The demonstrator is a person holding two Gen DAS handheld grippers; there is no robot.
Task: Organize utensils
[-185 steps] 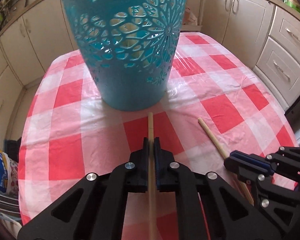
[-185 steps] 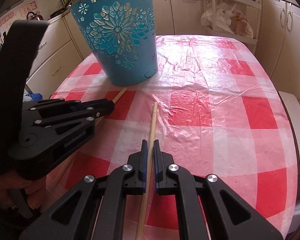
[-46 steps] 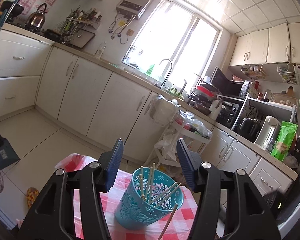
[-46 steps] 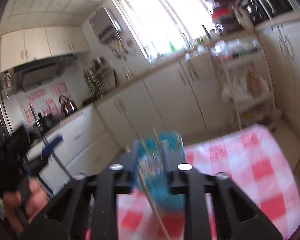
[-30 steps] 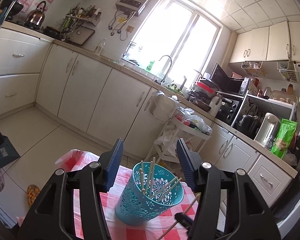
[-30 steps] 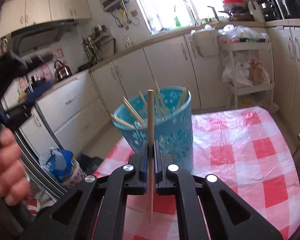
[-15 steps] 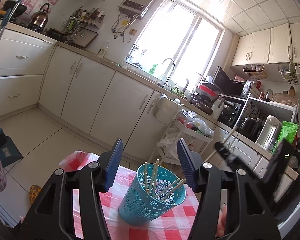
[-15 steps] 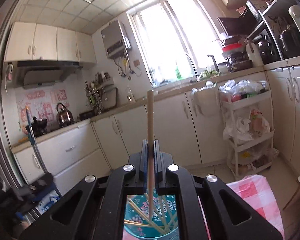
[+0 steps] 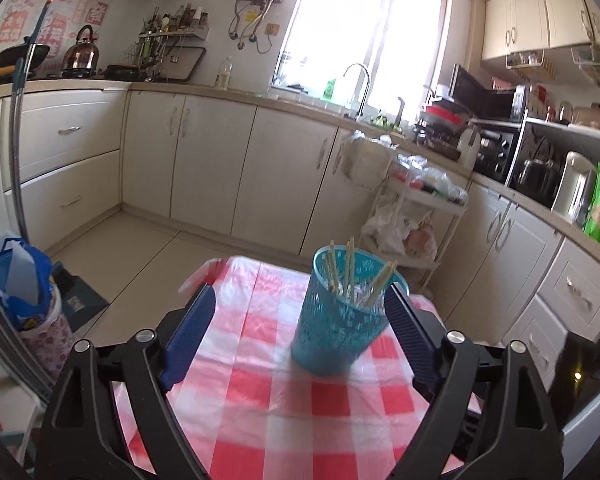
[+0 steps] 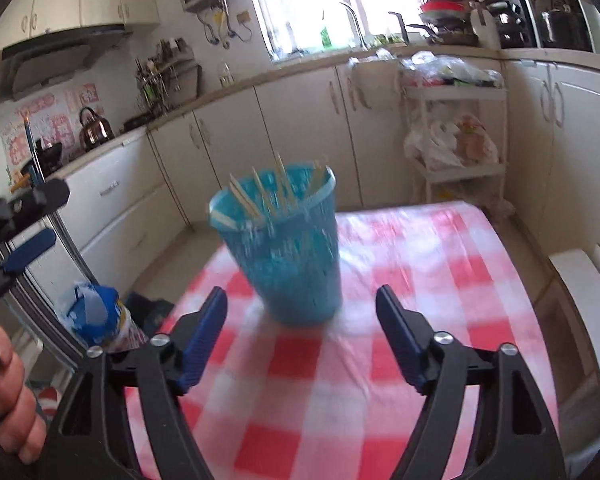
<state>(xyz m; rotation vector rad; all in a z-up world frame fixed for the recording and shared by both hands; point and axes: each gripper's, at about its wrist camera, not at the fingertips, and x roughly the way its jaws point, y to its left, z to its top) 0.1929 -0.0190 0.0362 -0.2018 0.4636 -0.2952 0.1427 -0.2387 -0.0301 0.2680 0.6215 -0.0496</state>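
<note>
A teal perforated holder (image 9: 340, 320) (image 10: 288, 256) stands on the red-and-white checked tablecloth (image 9: 284, 400) (image 10: 420, 300). Several wooden chopsticks (image 9: 350, 272) (image 10: 260, 200) lean inside it, tips above the rim. My left gripper (image 9: 300, 332) hangs back from the holder, its jaws opening wide with nothing between the pads. My right gripper (image 10: 302, 332) is also short of the holder, jaws opening, no chopstick between them. In the right wrist view, the left gripper (image 10: 20, 220) shows at the left edge, with a hand (image 10: 4, 392) below it.
Cream kitchen cabinets (image 9: 220, 160) line the walls beyond the table. A white trolley with bags (image 9: 412, 216) stands behind the holder. A blue bag in a bin (image 9: 24, 280) sits on the floor to the left. A white stool (image 10: 588, 304) is at the table's right edge.
My right gripper has let go of its chopstick, which has dropped into the holder, and has drawn back and tilted down. My left gripper's jaws have spread wider and it has shifted sideways.
</note>
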